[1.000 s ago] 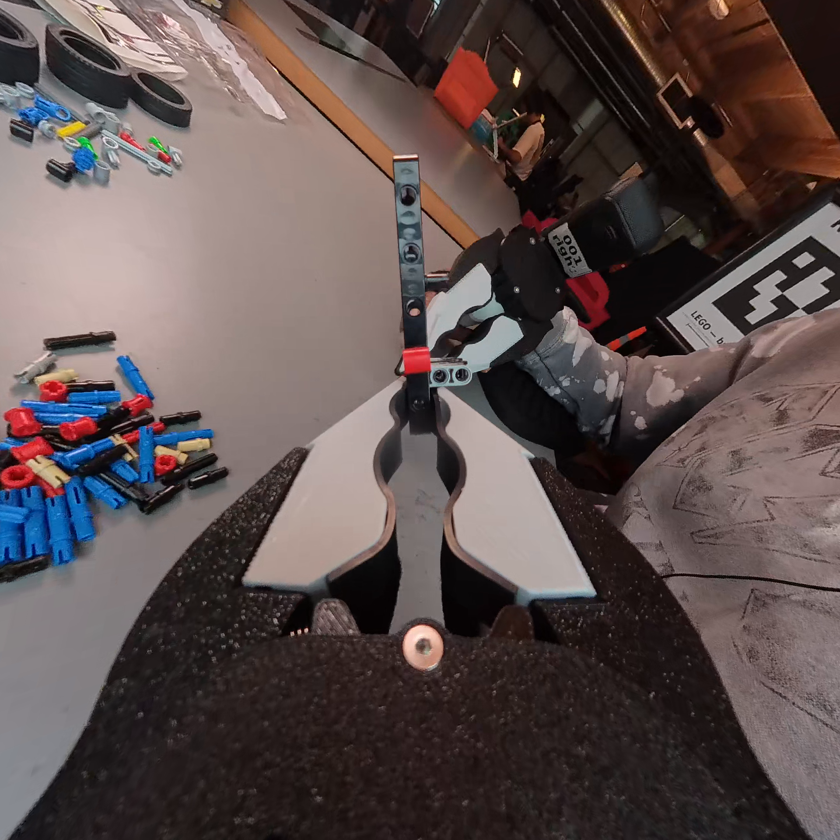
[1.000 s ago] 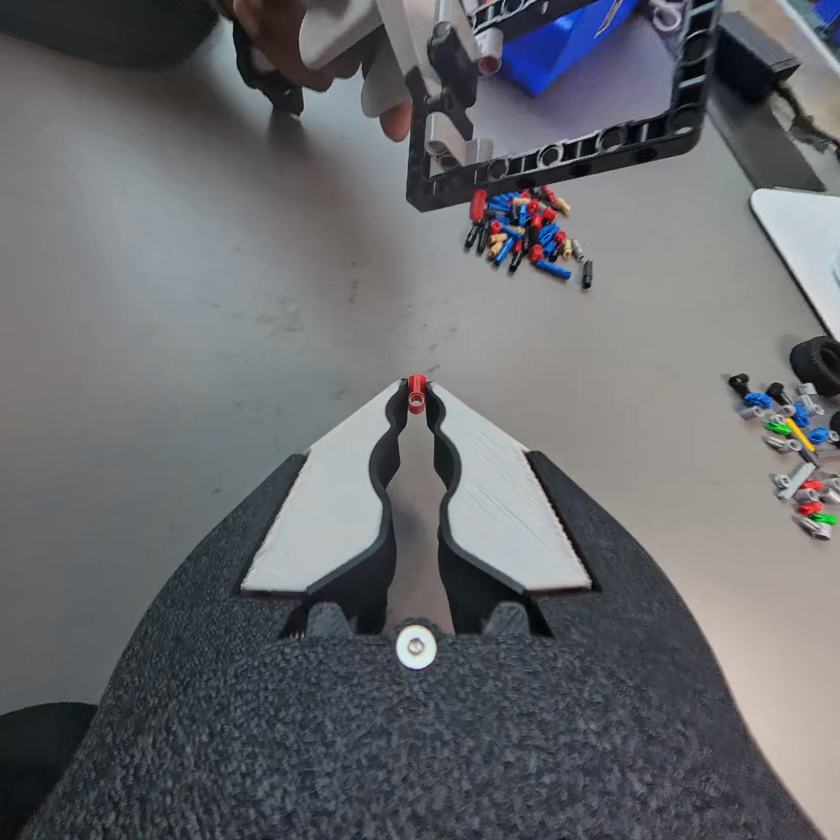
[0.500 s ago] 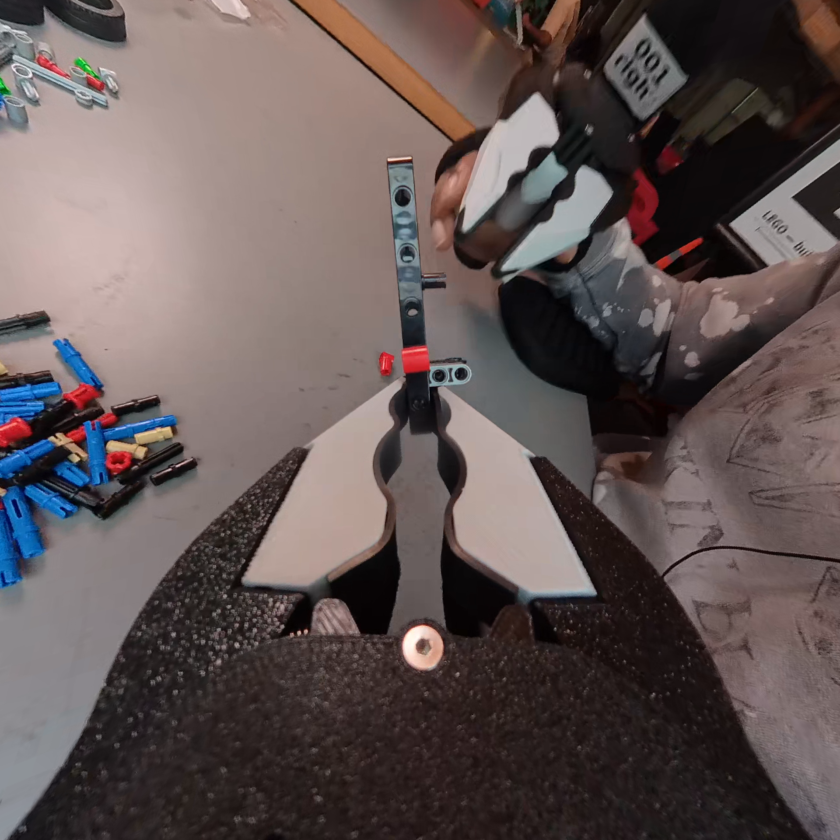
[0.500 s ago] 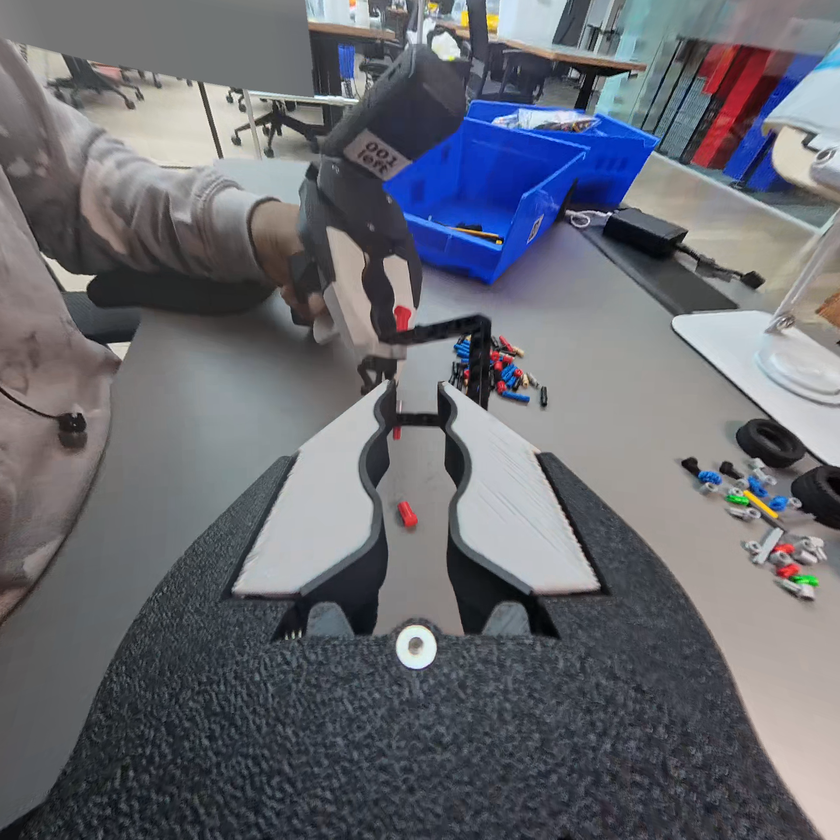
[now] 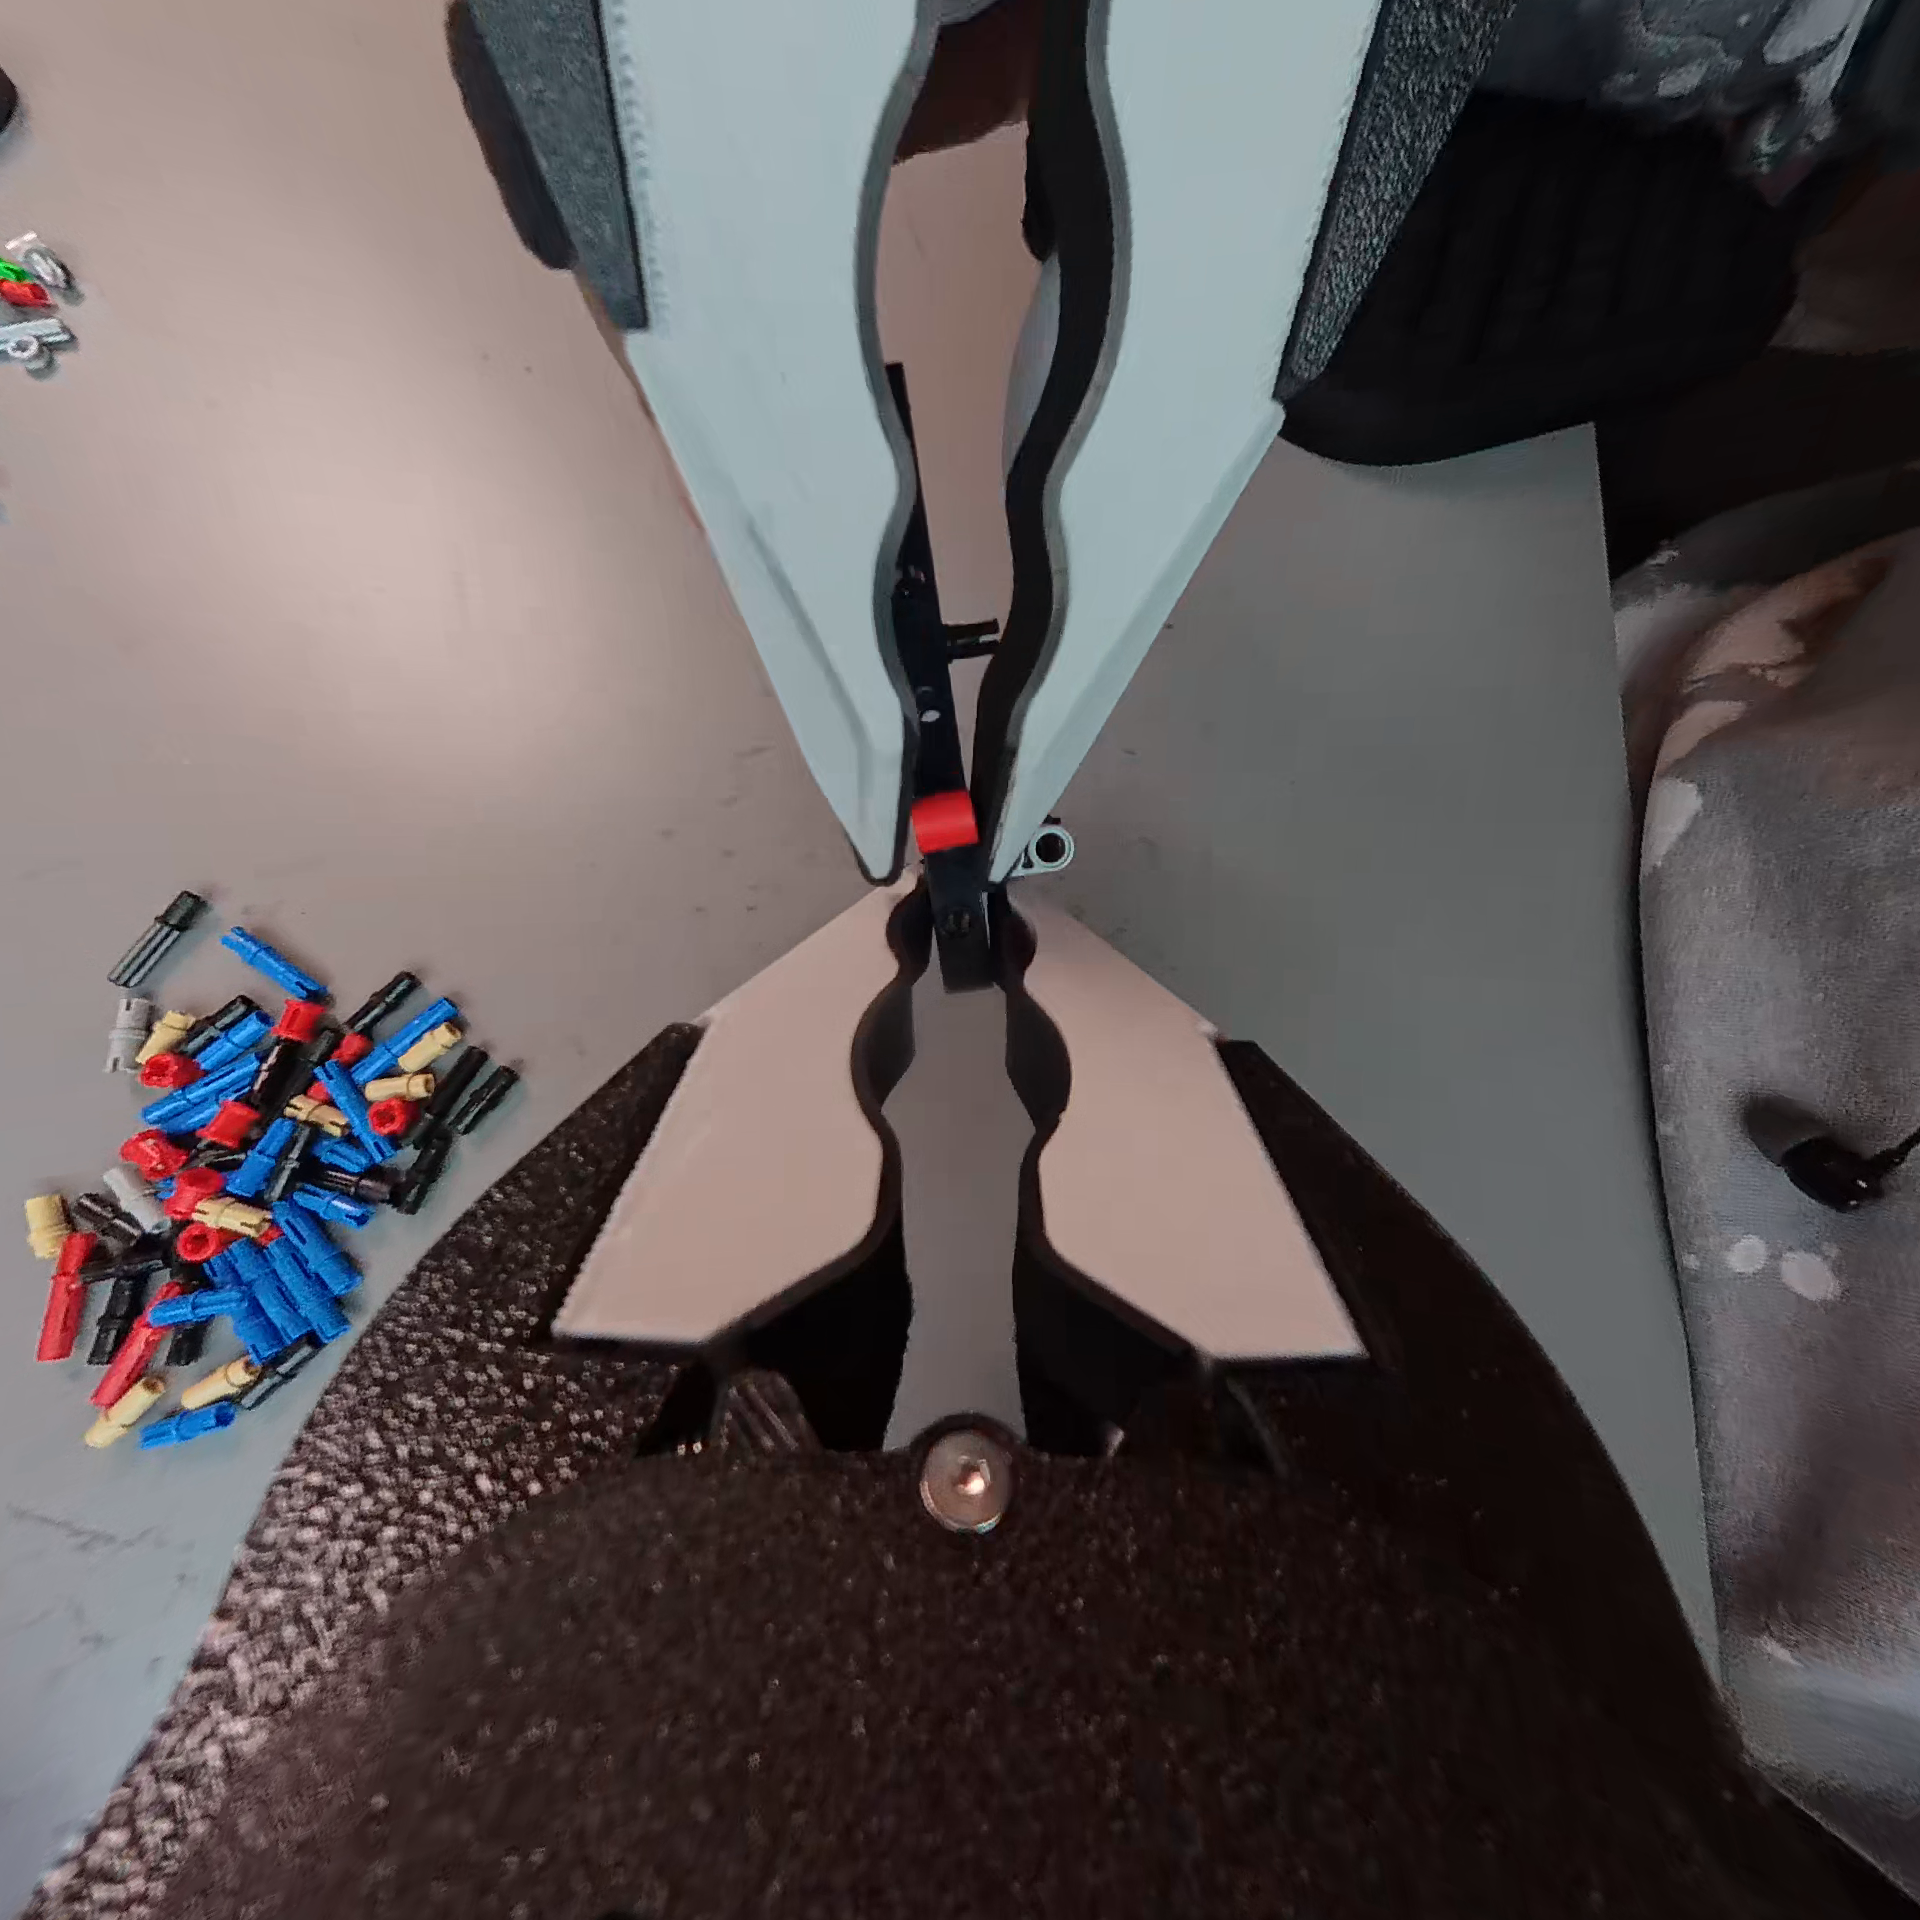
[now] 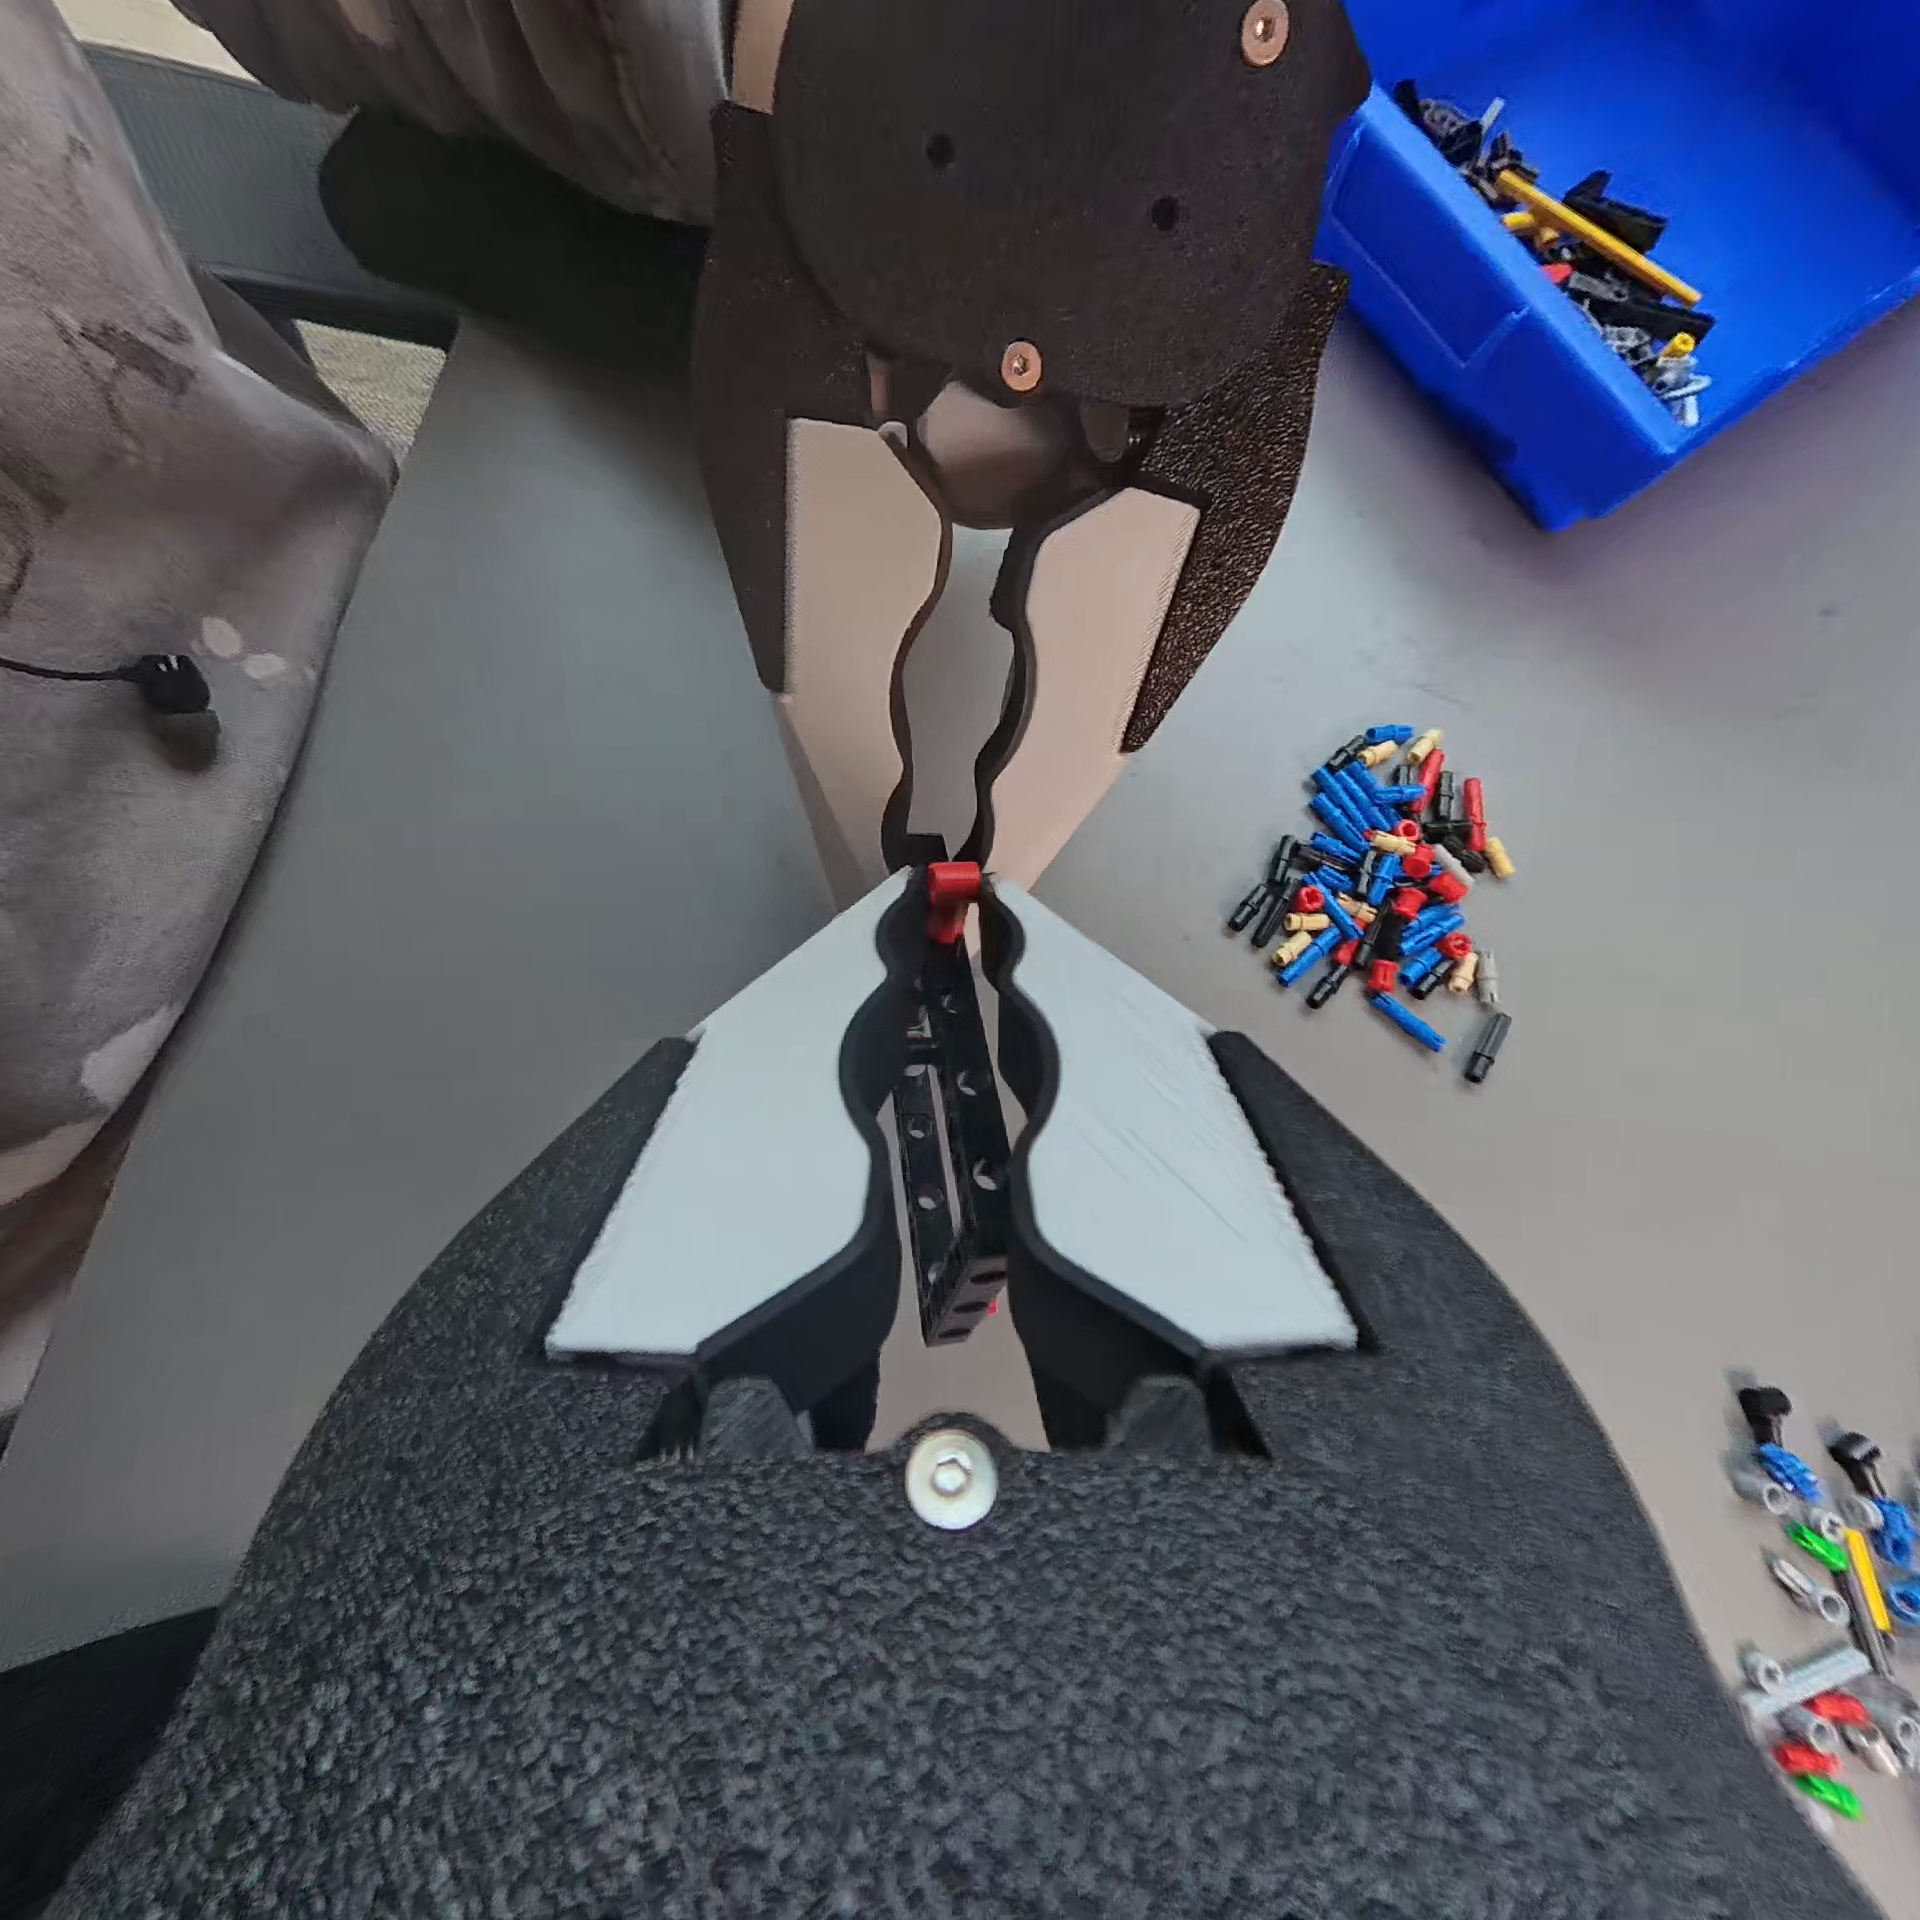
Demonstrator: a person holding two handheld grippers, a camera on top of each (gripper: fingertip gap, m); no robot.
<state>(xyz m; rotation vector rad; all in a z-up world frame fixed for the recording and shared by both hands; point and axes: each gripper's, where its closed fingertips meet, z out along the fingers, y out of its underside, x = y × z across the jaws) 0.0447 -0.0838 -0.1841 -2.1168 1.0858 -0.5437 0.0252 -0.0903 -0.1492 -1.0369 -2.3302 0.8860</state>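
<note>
A black frame (image 6: 951,1143) of beams with holes hangs above the grey tabletop (image 5: 364,571), pinched at one corner by the left gripper (image 5: 961,935), whose fingers are drawn in tight on the black beam. A small red peg (image 5: 943,821) sits on the frame just past that grip, and the right gripper (image 6: 951,899) meets it tip to tip with the left one, its fingers nearly together around the peg; whether they press on it cannot be told. The left wrist view shows the frame only edge-on as a thin black bar, with a short black pin (image 5: 971,629) and a small grey connector (image 5: 1044,849) sticking out to one side. The right wrist view shows the frame's open rectangle running back between that gripper's own fingers, and the black body of the left gripper from the front. A heap of small pegs (image 5: 239,1174) in blue, red, black and tan lies on the tabletop near the grippers and shows in both views. Only the right wrist view shows a blue bin (image 6: 1558,343) of loose parts farther off, and a scatter of mixed small parts (image 6: 1829,1579) at its right edge. A grey mottled sleeve (image 5: 1787,1039) shows at the side.
</note>
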